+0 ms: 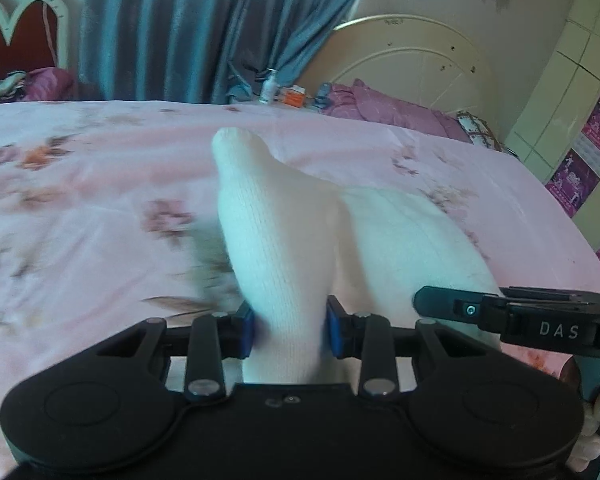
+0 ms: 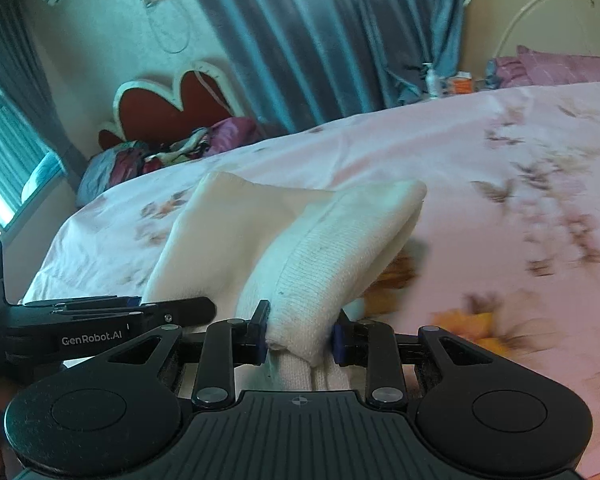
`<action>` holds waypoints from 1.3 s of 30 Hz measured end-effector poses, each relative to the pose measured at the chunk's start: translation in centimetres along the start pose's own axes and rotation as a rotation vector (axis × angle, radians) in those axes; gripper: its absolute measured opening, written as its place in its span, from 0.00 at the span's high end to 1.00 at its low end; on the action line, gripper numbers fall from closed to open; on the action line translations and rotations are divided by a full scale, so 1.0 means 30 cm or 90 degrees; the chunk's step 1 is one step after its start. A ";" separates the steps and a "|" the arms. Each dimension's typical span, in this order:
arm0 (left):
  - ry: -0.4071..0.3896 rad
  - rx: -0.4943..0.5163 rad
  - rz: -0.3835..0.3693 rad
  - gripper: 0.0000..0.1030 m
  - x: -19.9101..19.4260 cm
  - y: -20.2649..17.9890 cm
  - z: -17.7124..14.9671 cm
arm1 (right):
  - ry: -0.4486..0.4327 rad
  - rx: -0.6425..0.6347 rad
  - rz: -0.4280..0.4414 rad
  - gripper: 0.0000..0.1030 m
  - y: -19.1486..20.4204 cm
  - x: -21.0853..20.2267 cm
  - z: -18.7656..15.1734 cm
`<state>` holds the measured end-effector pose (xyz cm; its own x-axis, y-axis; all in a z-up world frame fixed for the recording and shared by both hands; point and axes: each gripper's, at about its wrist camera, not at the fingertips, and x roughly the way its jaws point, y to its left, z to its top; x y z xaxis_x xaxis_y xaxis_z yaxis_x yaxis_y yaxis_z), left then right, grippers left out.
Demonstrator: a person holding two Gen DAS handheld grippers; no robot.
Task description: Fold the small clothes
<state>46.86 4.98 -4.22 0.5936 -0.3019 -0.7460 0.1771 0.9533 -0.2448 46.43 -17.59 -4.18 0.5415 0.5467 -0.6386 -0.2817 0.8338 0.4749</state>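
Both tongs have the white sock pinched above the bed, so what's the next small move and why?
Probably carry the pinched end forward and lay it over the rest of the sock. Left tongs and right tongs each clamp the knit, lifted above the pink bedsheet, so the fold isn't set down yet.

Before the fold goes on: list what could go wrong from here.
1. The left claw pinches only a bunched end of the white sock; it could slip free.
2. The right claw grips the other end close by, so the two claws may collide.
3. The slack middle may crease unevenly on the pink bedsheet.
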 end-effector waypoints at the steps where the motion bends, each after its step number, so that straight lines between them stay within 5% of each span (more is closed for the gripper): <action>1: 0.001 -0.002 0.004 0.68 -0.021 0.038 -0.004 | 0.004 -0.004 0.005 0.72 0.040 0.027 -0.004; 9: 0.019 -0.025 0.046 0.68 -0.174 0.388 -0.059 | 0.046 -0.026 0.057 0.72 0.368 0.270 -0.064; 12: 0.046 -0.040 0.036 0.65 -0.150 0.498 -0.091 | 0.073 -0.014 0.028 0.72 0.406 0.391 -0.107; 16: 0.026 -0.068 0.042 0.23 -0.123 0.589 -0.163 | 0.086 0.026 -0.014 0.64 0.359 0.457 -0.149; 18: 0.004 -0.069 0.044 0.28 -0.156 0.595 -0.178 | 0.081 0.016 -0.040 0.50 0.350 0.440 -0.140; 20: -0.024 -0.044 0.049 0.57 -0.226 0.578 -0.186 | 0.052 0.004 -0.053 0.50 0.363 0.371 -0.124; 22: -0.045 -0.013 0.048 0.69 -0.288 0.538 -0.204 | 0.018 -0.039 -0.043 0.61 0.397 0.274 -0.124; 23: -0.047 -0.008 0.036 0.69 -0.303 0.517 -0.217 | 0.021 -0.059 -0.034 0.80 0.419 0.249 -0.125; 24: -0.046 0.003 0.022 0.69 -0.311 0.486 -0.236 | 0.029 -0.077 -0.029 0.85 0.444 0.234 -0.136; 31: 0.002 0.042 0.055 0.73 -0.231 0.387 -0.338 | 0.116 -0.170 -0.106 0.85 0.482 0.338 -0.263; 39: -0.043 0.045 0.110 0.69 -0.426 0.275 -0.421 | 0.024 -0.144 -0.091 0.85 0.514 0.013 -0.331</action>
<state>30.82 16.55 -4.55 0.6714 -0.1337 -0.7289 0.1212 0.9902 -0.0700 34.43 -3.77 -3.13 0.5600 0.4211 -0.7135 -0.3770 0.8964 0.2331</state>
